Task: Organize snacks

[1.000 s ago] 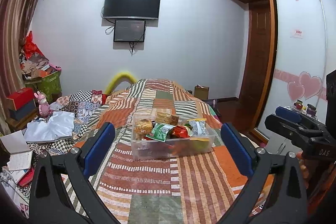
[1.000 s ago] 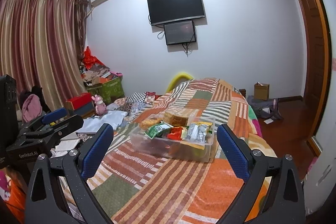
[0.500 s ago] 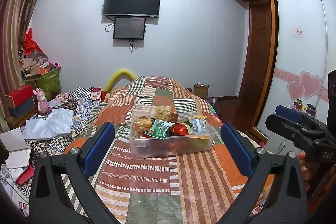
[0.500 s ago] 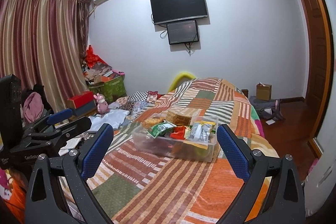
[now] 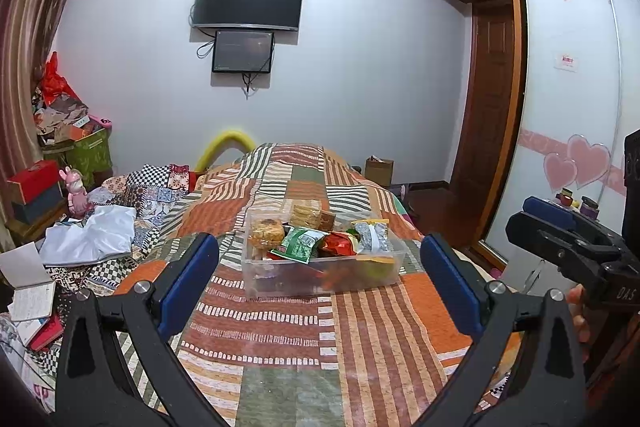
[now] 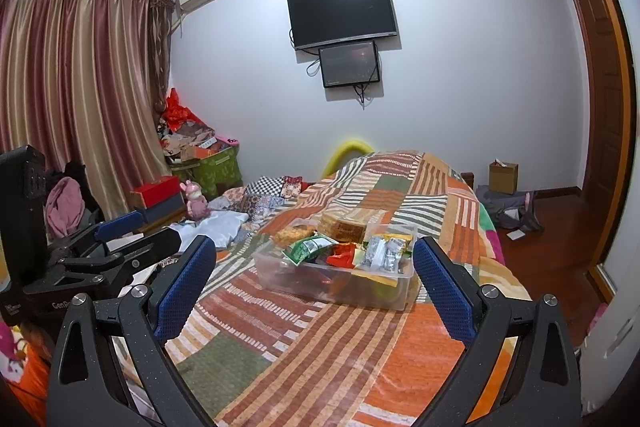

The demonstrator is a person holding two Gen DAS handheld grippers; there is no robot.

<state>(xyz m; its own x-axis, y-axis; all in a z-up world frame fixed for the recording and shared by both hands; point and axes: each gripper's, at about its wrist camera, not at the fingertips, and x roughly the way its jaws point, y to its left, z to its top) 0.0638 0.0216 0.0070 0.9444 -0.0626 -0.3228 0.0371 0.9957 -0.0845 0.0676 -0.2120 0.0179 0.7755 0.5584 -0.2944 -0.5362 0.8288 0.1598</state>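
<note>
Clear plastic rectangular container (image 5: 320,269), centre of both wrist views, rests on the striped patchwork bedspread (image 5: 304,343) of the bed. Inside it lie a green foil snack packet (image 5: 299,243), a red snack packet (image 5: 339,243), a silvery packet with yellow edges (image 5: 370,231) and brown stacked wafers (image 5: 306,215). Left tool (image 5: 320,291) stands wide, empty, framing the container from the lower edge. Right tool (image 6: 311,291) likewise stands wide and empty. Black wall-mounted television (image 5: 247,0) occupies the upper centre.
</note>
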